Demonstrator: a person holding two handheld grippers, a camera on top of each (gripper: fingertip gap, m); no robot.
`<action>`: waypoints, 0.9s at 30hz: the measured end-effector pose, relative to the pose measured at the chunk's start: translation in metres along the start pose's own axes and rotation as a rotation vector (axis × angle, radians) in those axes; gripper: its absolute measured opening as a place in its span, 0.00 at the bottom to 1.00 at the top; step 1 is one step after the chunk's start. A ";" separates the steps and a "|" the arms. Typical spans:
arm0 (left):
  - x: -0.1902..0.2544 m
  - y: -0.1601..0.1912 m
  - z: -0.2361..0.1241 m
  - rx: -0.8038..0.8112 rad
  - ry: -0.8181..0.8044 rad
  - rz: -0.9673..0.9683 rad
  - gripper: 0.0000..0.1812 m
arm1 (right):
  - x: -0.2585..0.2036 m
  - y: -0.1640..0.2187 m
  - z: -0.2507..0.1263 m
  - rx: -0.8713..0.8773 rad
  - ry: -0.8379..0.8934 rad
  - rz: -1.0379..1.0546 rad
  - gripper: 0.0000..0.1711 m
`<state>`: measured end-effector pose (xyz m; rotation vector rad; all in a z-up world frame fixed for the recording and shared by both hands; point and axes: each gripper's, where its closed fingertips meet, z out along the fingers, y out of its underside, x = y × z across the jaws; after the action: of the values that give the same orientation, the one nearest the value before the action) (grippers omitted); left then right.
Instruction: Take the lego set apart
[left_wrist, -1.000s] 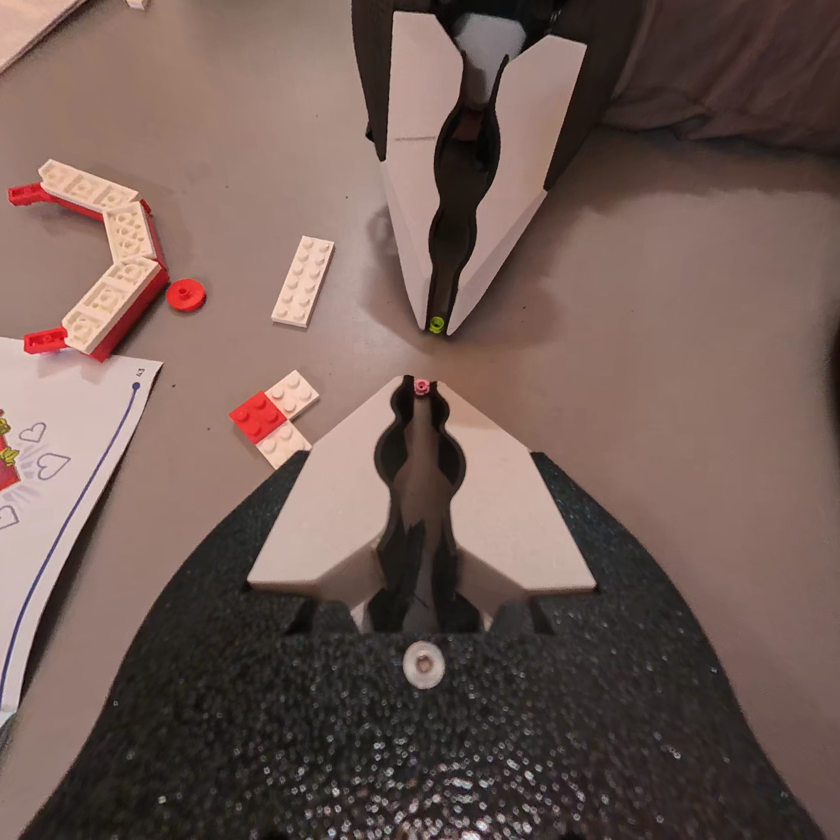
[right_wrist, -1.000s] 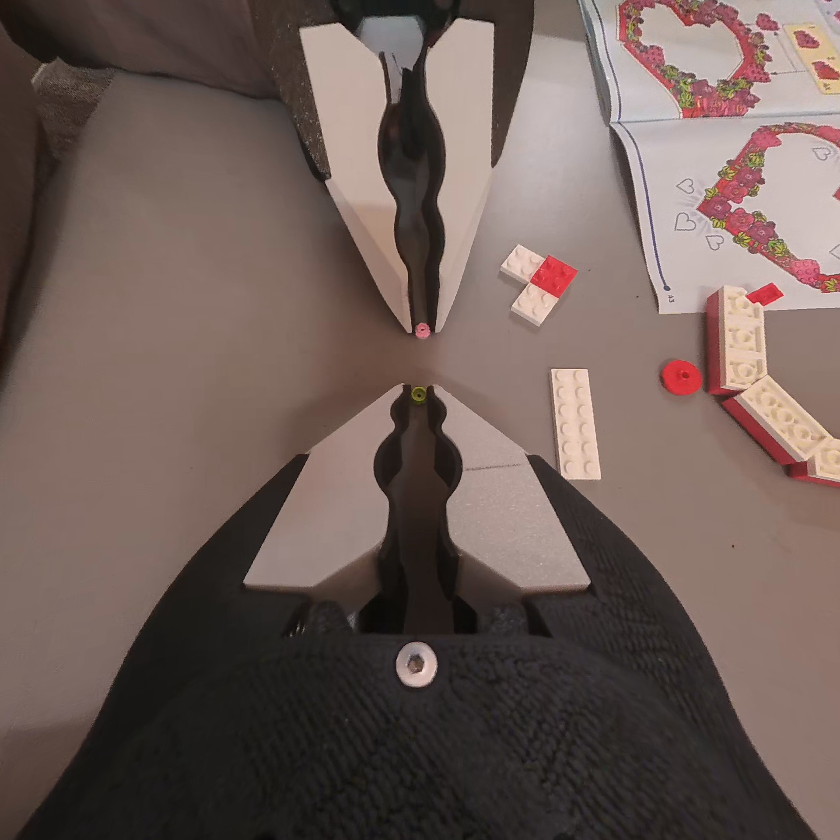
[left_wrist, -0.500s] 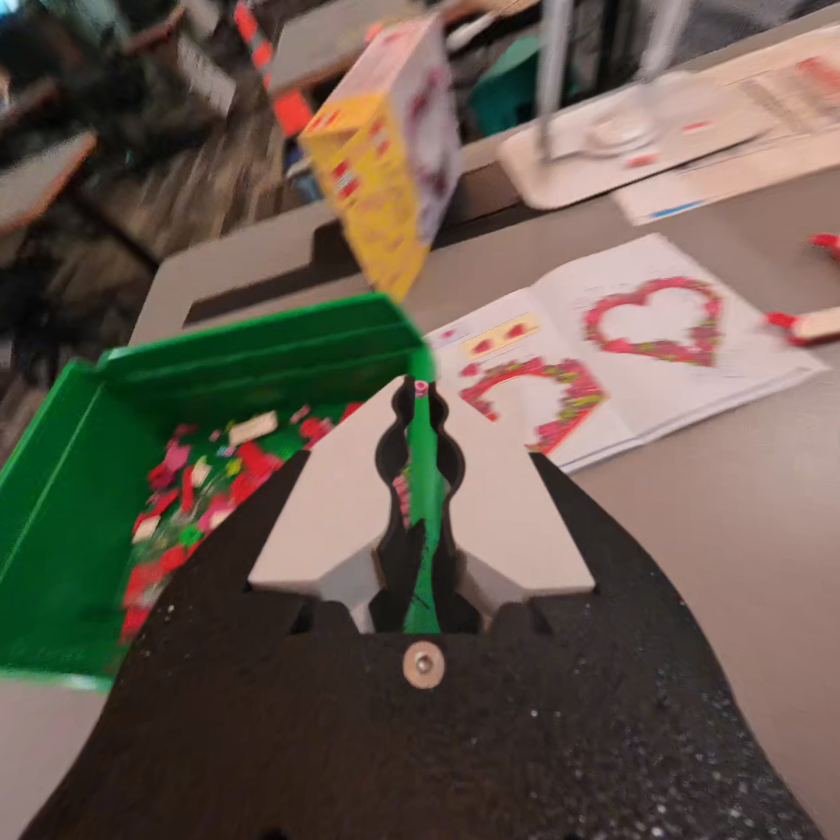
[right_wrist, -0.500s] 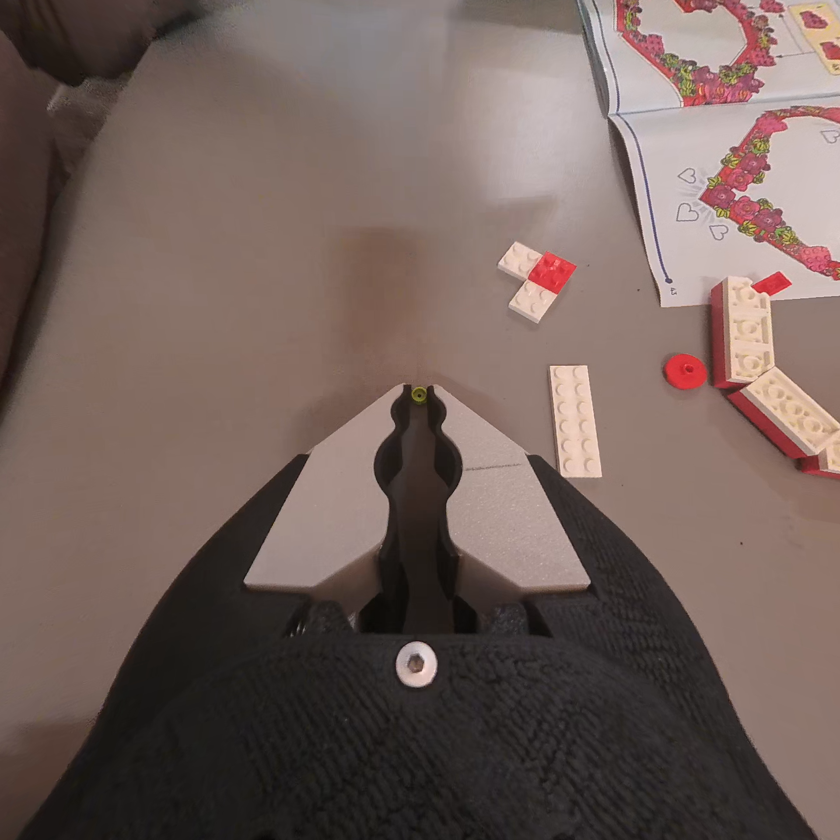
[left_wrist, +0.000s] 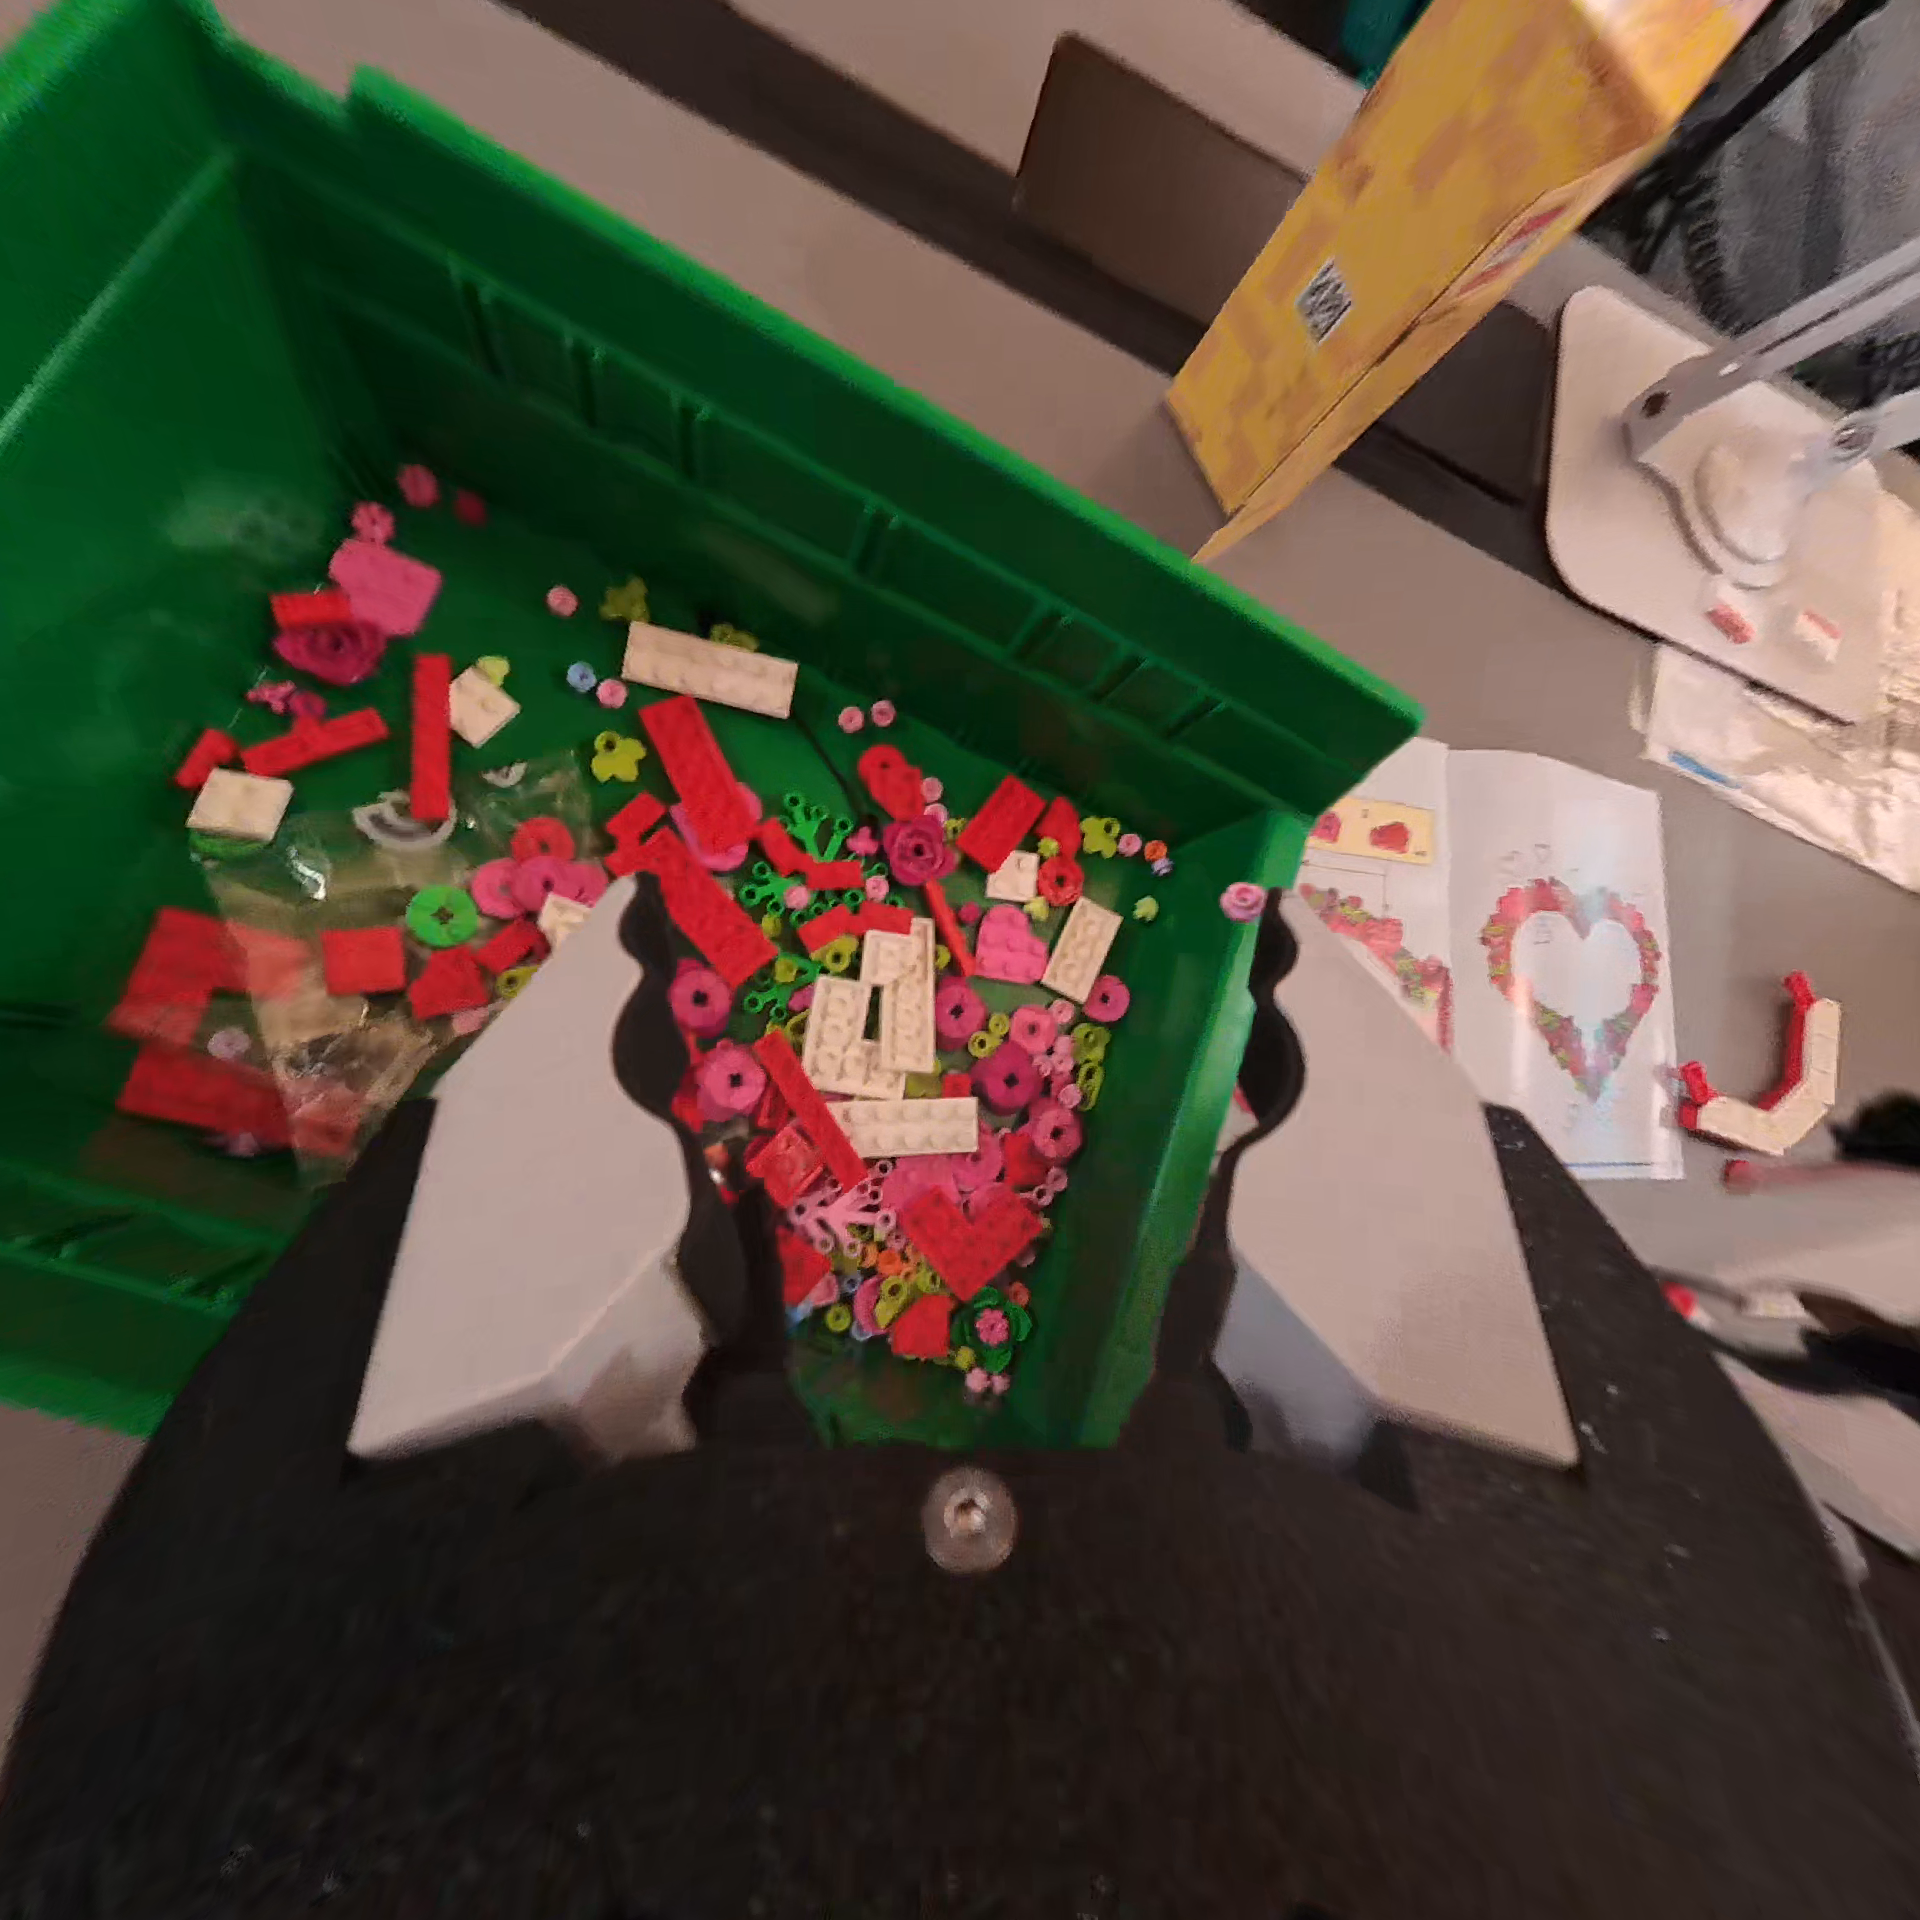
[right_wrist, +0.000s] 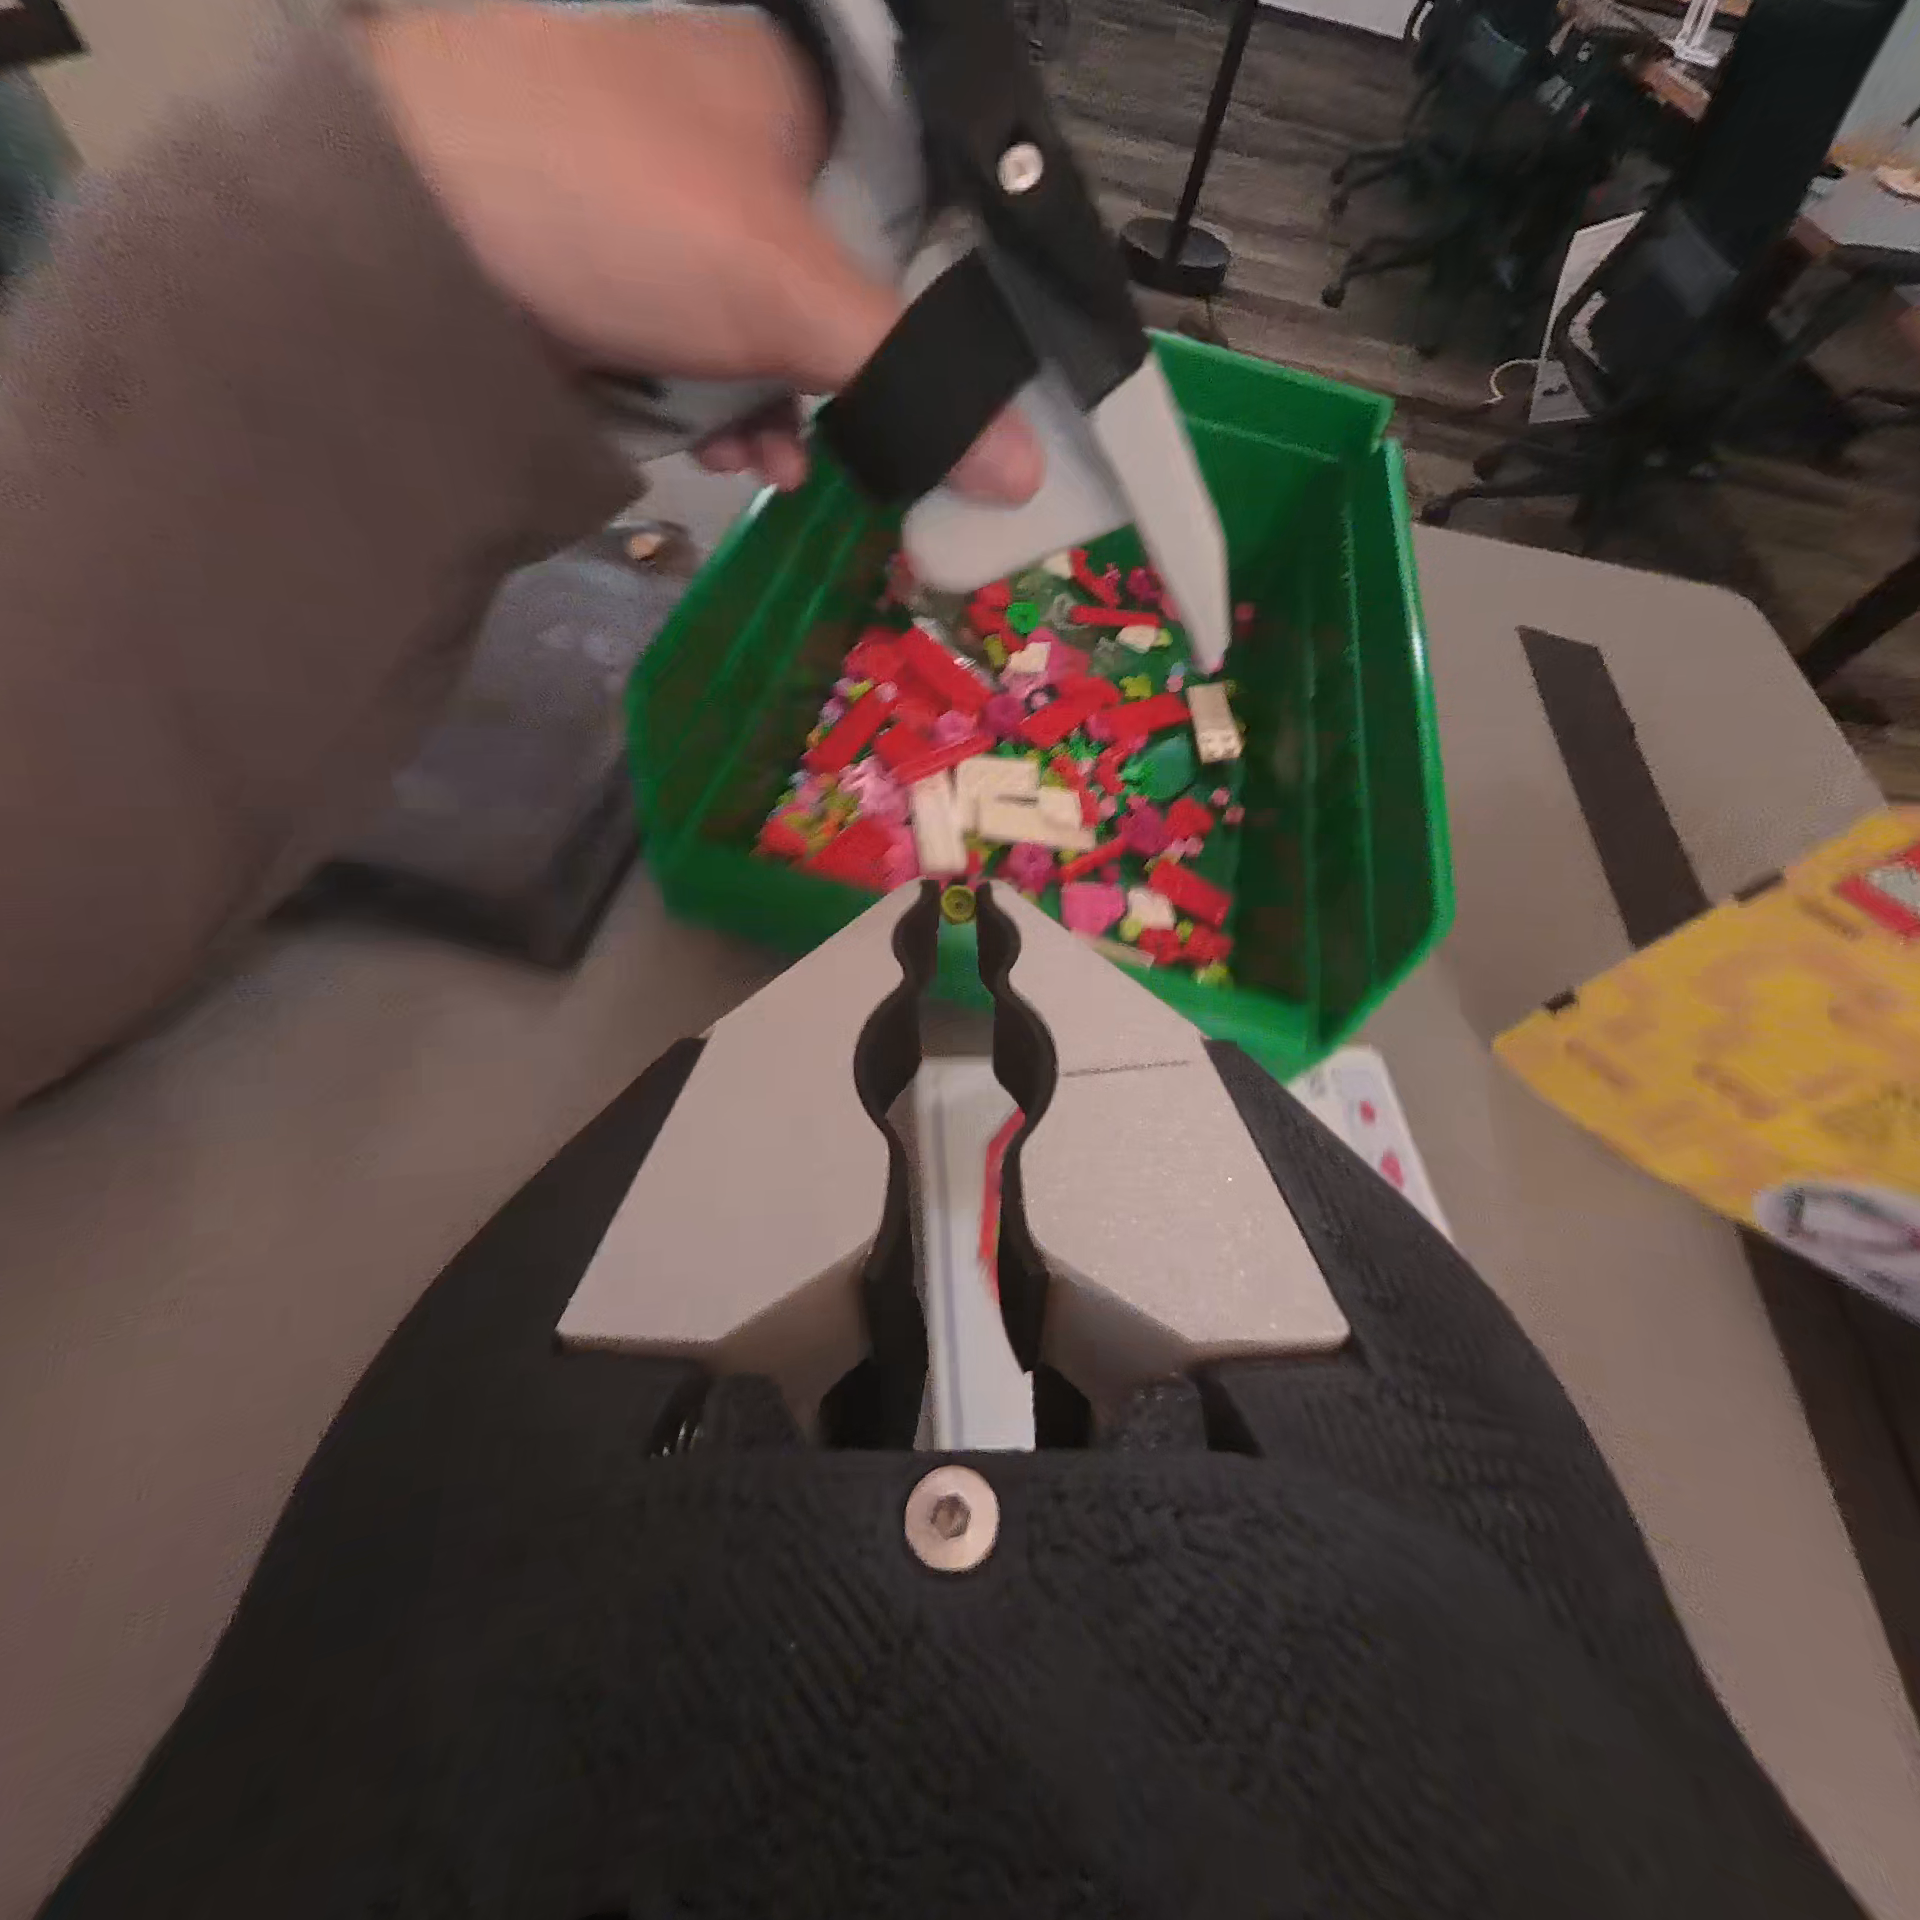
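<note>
At frame centre the right gripper pinches a tiny yellow-green round lego stud before the green plastic bin of mixed lego pieces. Upper left, a hand holds the left gripper, fingers spread, above the bin

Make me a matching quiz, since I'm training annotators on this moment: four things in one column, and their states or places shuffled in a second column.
Things:
1. left claw
2. right claw
3. green bin
4. red-and-white arc

States or places:
A. lies on the table beside the booklet
B. shut on a lime stud
C. open, held over the bin
D. holds a heap of loose bricks

Pairs: 1-C, 2-B, 3-D, 4-A
</note>
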<state>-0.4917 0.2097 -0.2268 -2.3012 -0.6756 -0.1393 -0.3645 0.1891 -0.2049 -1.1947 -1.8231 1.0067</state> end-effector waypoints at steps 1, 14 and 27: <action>-0.004 0.004 0.001 -0.021 -0.009 0.005 0.62 | 0.008 -0.003 0.018 -0.003 0.008 0.003 0.03; 0.011 0.002 -0.018 0.009 0.494 -0.276 0.65 | 0.005 0.010 0.077 -0.052 -0.182 0.176 0.59; 0.019 0.009 -0.014 -0.044 0.446 -0.210 0.63 | -0.024 -0.034 0.060 0.020 0.011 -0.262 0.55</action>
<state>-0.4694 0.2027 -0.2170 -2.1280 -0.6792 -0.7462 -0.4220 0.1442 -0.2046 -0.9177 -1.8975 0.8653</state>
